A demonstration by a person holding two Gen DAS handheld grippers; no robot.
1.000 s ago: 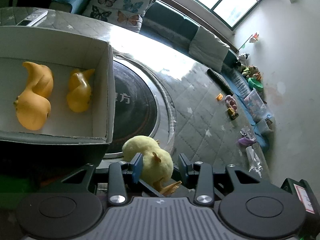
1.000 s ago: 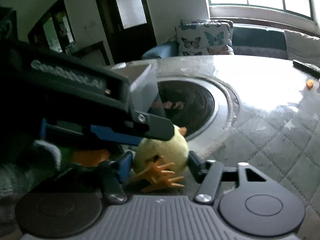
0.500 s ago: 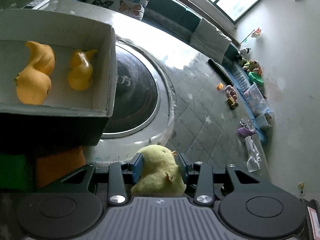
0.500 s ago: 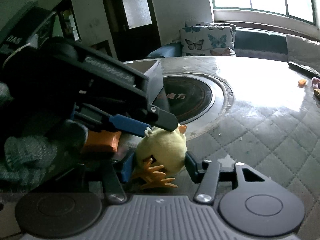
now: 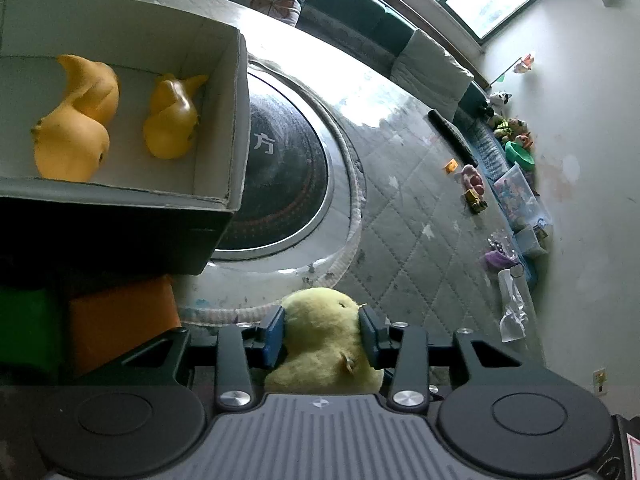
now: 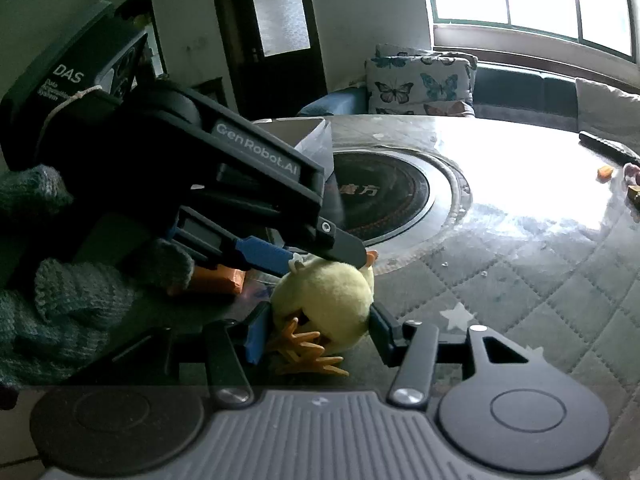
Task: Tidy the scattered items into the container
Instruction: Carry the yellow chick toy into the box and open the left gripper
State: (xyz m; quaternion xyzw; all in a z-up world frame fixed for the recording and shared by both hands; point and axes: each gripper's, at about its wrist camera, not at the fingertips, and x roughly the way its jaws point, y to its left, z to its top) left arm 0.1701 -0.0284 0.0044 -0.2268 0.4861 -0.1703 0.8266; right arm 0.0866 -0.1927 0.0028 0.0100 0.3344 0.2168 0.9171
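the left hand-held gripper [image 5: 322,334] is clenched on the fluffy pale yellow plush chick [image 5: 324,340], with both blue pads pressed into its sides at the lower centre of the left wrist view. in the right wrist view the right hand-held gripper [image 6: 316,334] brackets the same chick [image 6: 326,300]; its right pad seems to touch the fluff, but we cannot tell whether it truly grips or merely stands around the toy. our judgement is that the step in hand is carrying the chick to the open white cardboard box [image 5: 236,92], which sits at the upper left of the left wrist view and already holds 2 yellow rubber ducks: a larger one [image 5: 74,120] and a smaller one [image 5: 172,120].

to do this well, we should keep the squeeze firm, since plush gives and can slip, and free the right pads first if they are gripping, so that the 2 tools do not pull against each other. we should lift until the chick's orange feet [image 6: 306,350] can pass above the near box wall, then release over the bare floor of the box, to the right of the smaller duck.

the box wall at centre left, with an orange block [image 5: 120,320] and a green block [image 5: 24,328] below it, is the edge to mind. open room lies to the right, over the quilted grey surface [image 5: 404,240] and the round black glass inset [image 5: 280,176].
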